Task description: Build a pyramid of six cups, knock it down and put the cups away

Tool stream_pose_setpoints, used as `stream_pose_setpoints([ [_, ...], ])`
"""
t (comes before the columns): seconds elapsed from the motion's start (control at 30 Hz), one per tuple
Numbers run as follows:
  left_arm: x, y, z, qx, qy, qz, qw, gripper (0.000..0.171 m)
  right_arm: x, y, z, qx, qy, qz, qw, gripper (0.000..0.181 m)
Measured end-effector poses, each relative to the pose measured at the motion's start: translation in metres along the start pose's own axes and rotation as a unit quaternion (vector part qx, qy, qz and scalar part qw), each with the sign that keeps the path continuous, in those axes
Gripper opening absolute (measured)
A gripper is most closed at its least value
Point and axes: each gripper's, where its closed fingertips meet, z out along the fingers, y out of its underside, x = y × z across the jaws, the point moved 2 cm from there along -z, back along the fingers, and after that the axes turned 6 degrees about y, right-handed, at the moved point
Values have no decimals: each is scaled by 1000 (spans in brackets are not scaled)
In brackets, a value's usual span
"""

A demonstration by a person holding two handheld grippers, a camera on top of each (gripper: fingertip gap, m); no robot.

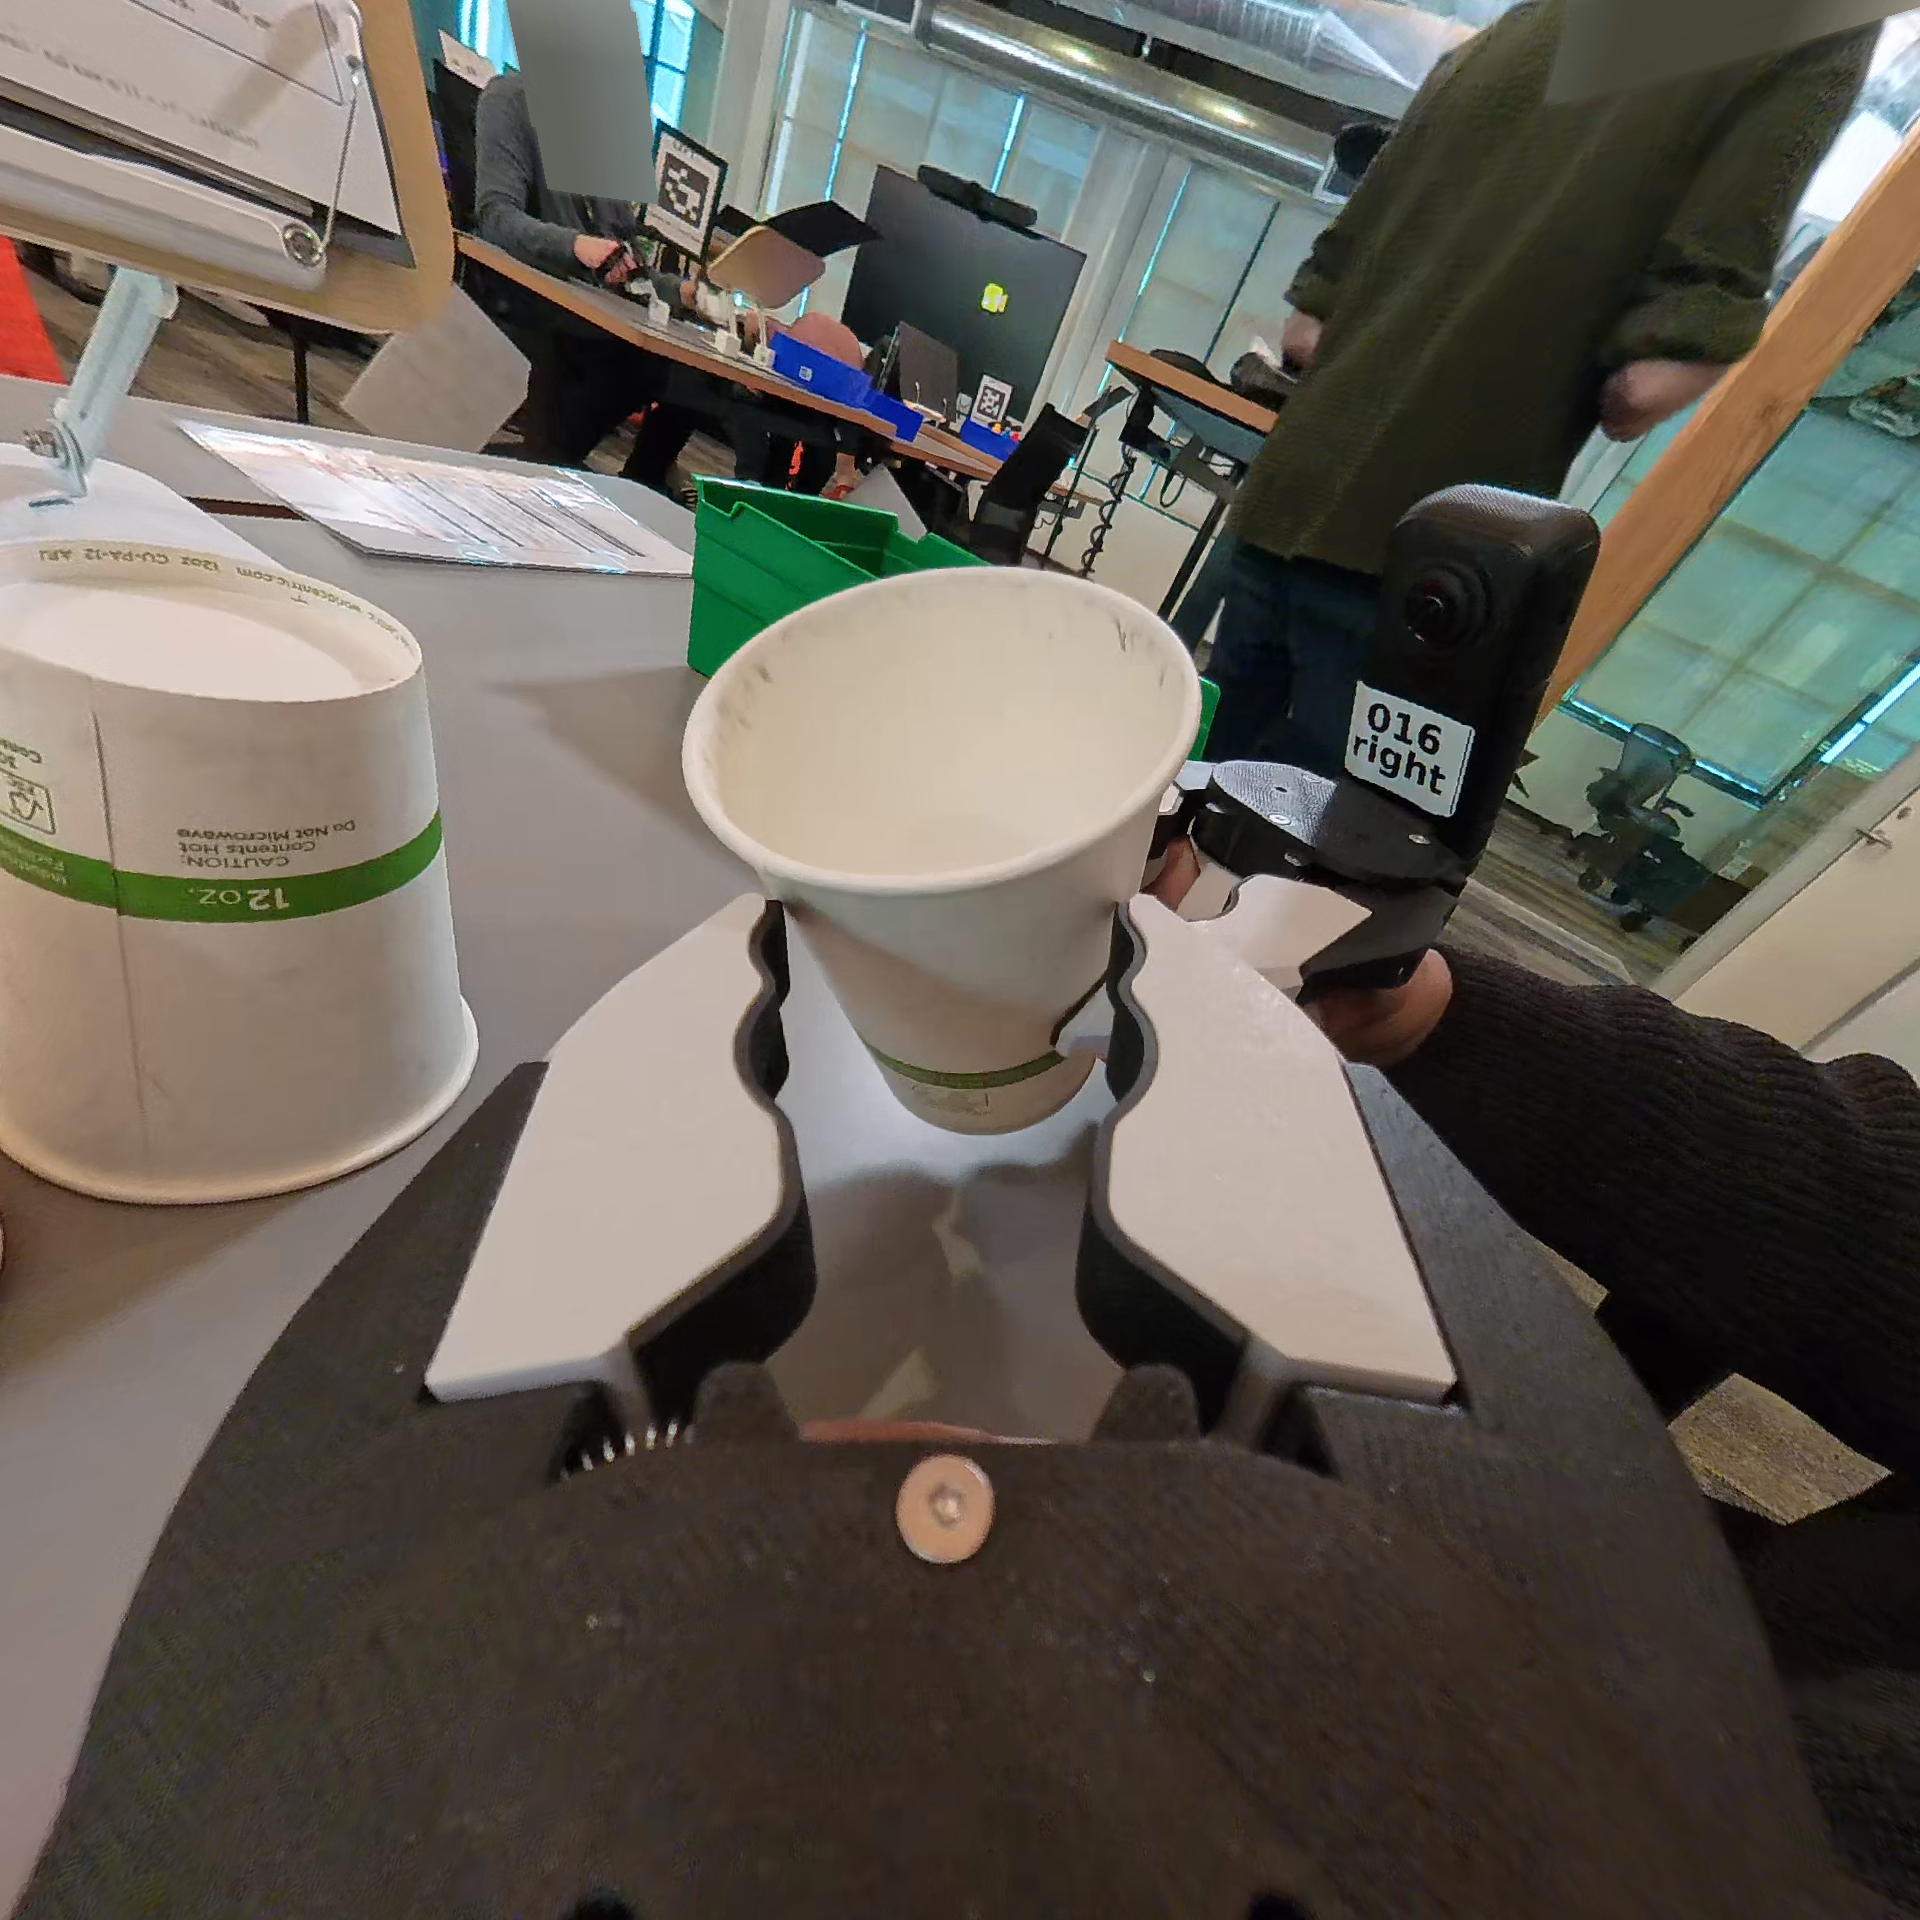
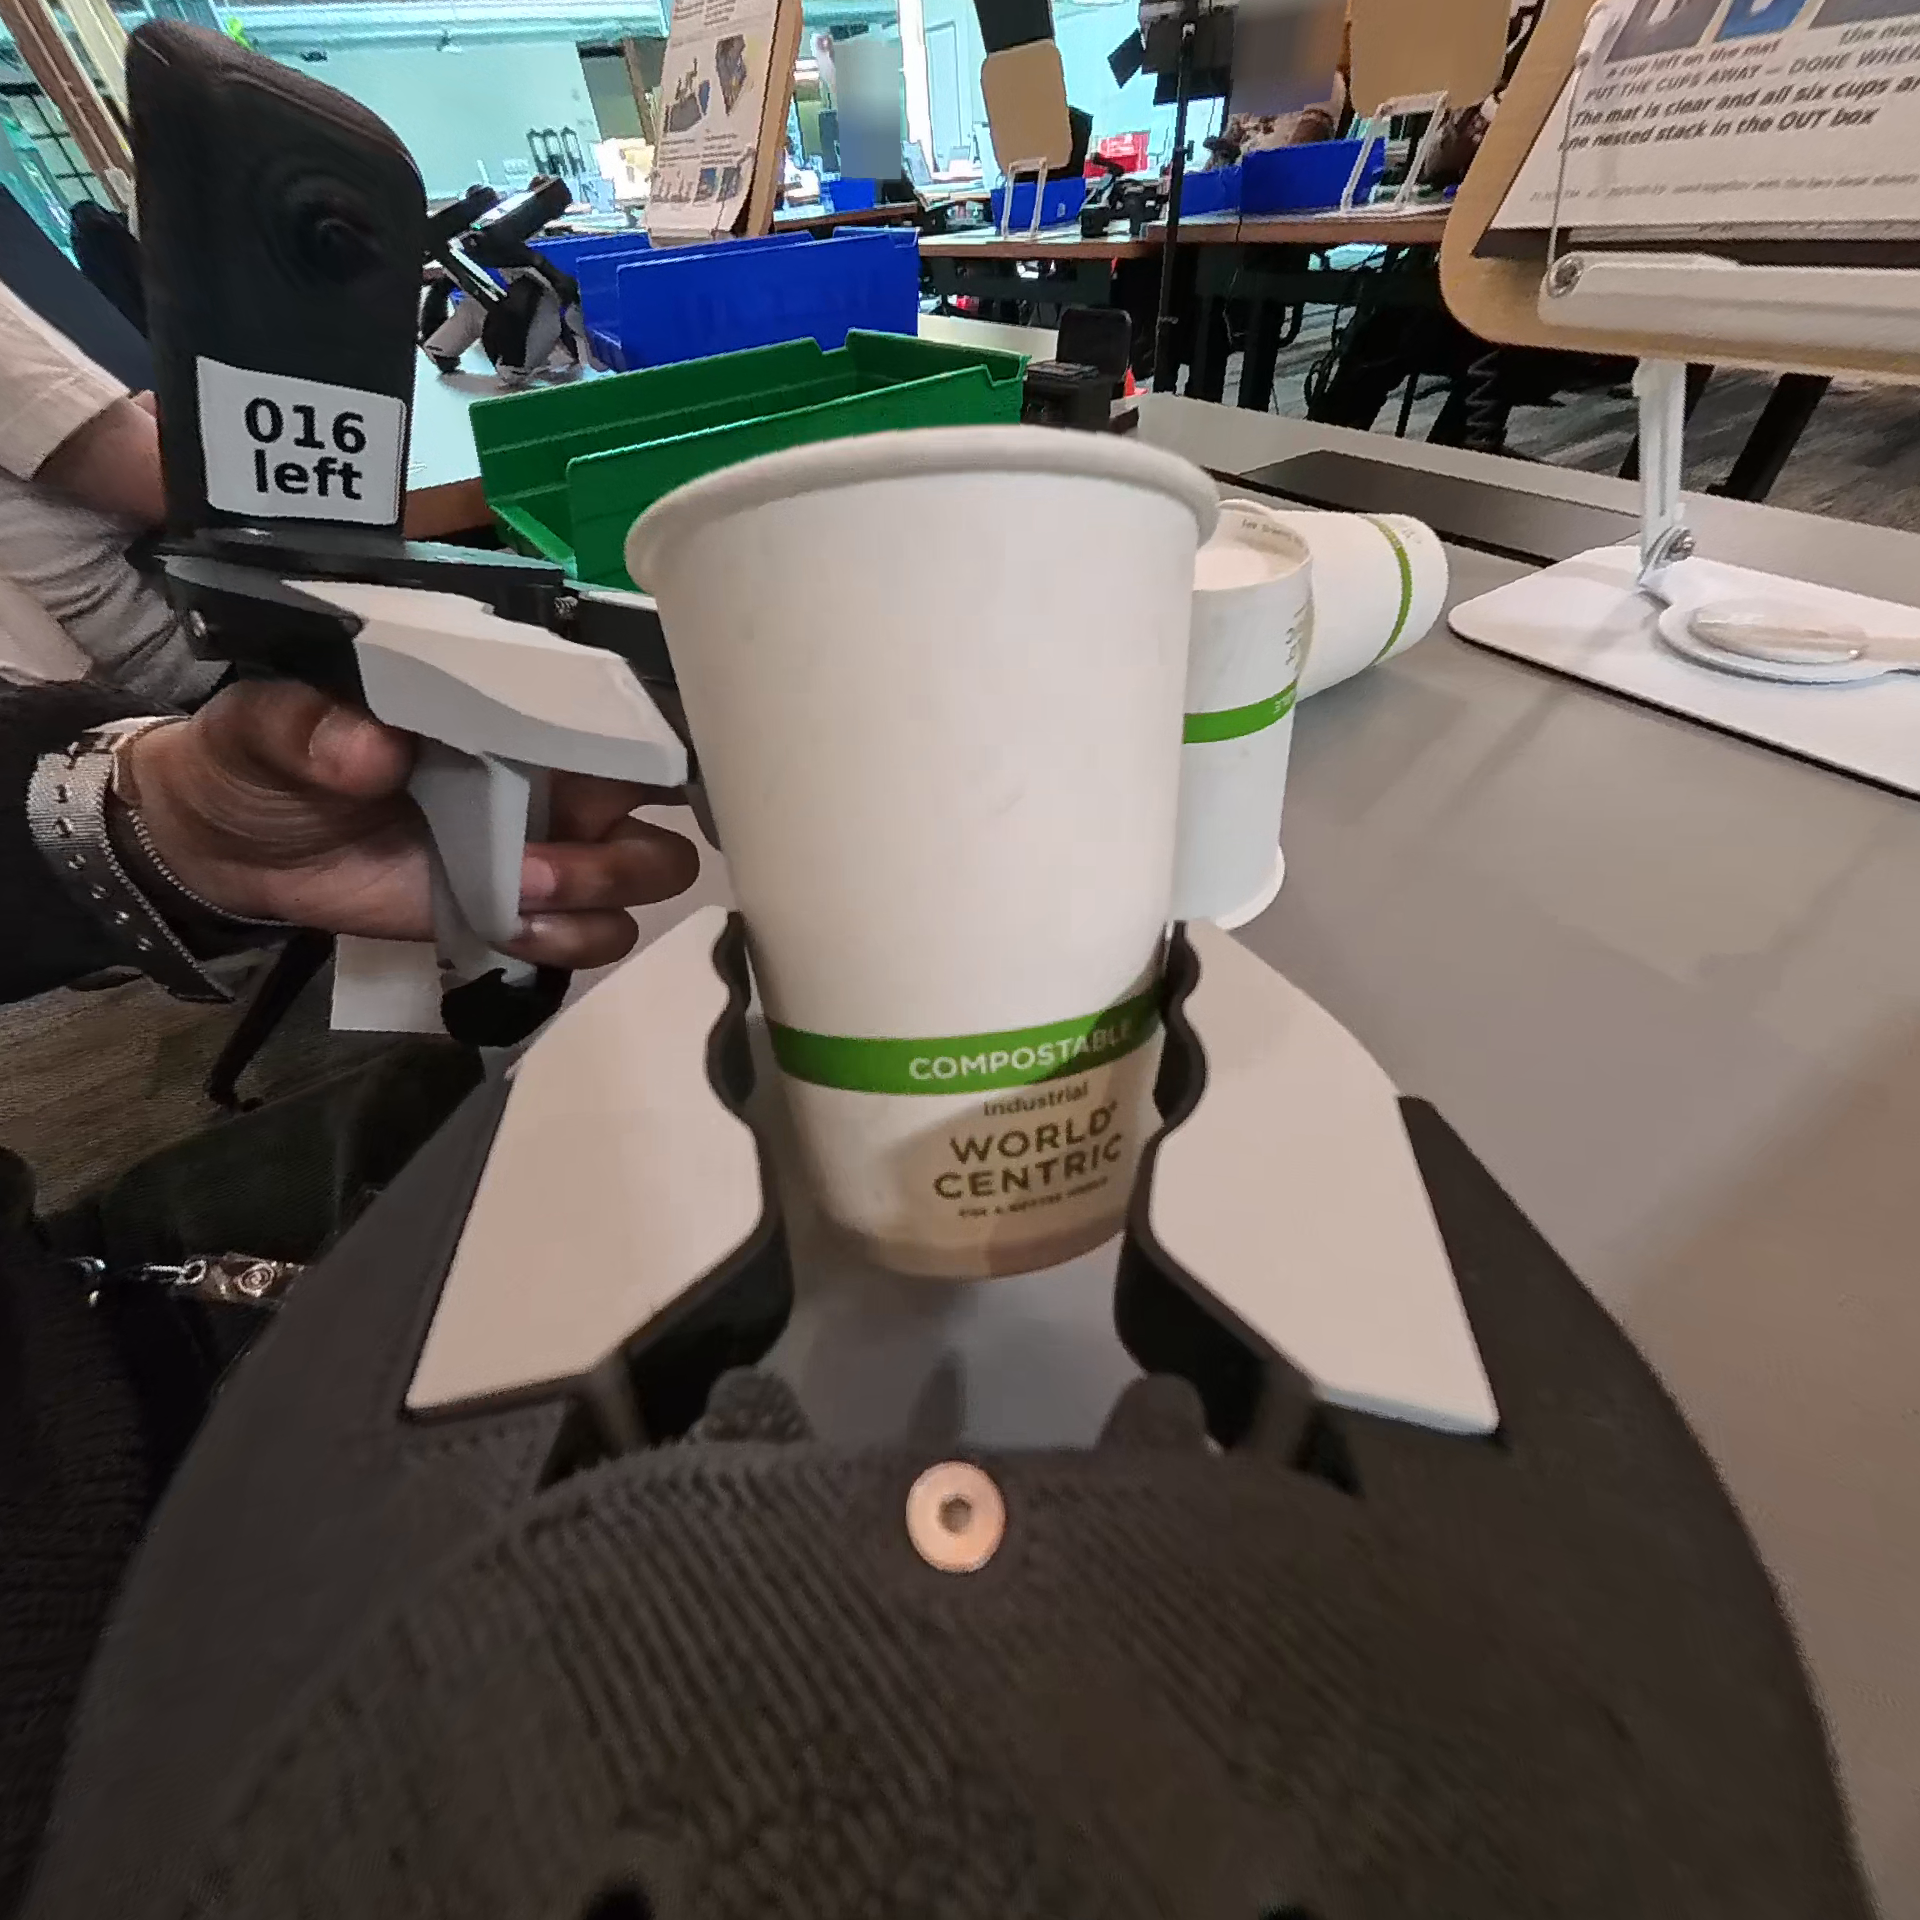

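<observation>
A white paper cup with a green band (image 1: pixel 935 748) is held upright above the grey table (image 1: pixel 582 748). My left gripper (image 1: pixel 945 935) is shut on its lower half, with one finger on each side. My right gripper (image 2: pixel 956 966) is shut on the same cup (image 2: pixel 935 727) at the green band. One finger of the right gripper (image 1: pixel 1257 925) reaches the cup from the right in the left wrist view. A finger of the left gripper (image 2: pixel 520 675) meets the cup's left side in the right wrist view.
An upside-down paper cup (image 1: pixel 229 883) stands on the table at the left and also shows in the right wrist view (image 2: pixel 1236 727). Another cup (image 2: pixel 1371 603) lies on its side behind it. A green bin (image 2: pixel 727 436) sits behind the cups. A clipboard stand (image 2: pixel 1662 499) stands at the right.
</observation>
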Motion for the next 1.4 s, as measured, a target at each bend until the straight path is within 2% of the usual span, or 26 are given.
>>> stream_pose_setpoints([
  [0.4, 1, -1, 0, 2, 0, 2, 1000, 59, -1, 4, 1, -12, -10, 8, 1000, 77],
  [0.7, 1, -4, -1, 17, 19, -39, 999, 56, 0, 2, 0, -4, -16, 18, 1000, 77],
  [1.3, 2, -8, -3, 30, 37, -59, 997, 52, 0, -1, -2, 3, -16, 8, 1000, 76],
  [1.4, 2, -9, -4, 37, 39, -65, 996, 49, 2, 3, -1, -12, -16, 13, 1000, 76],
])
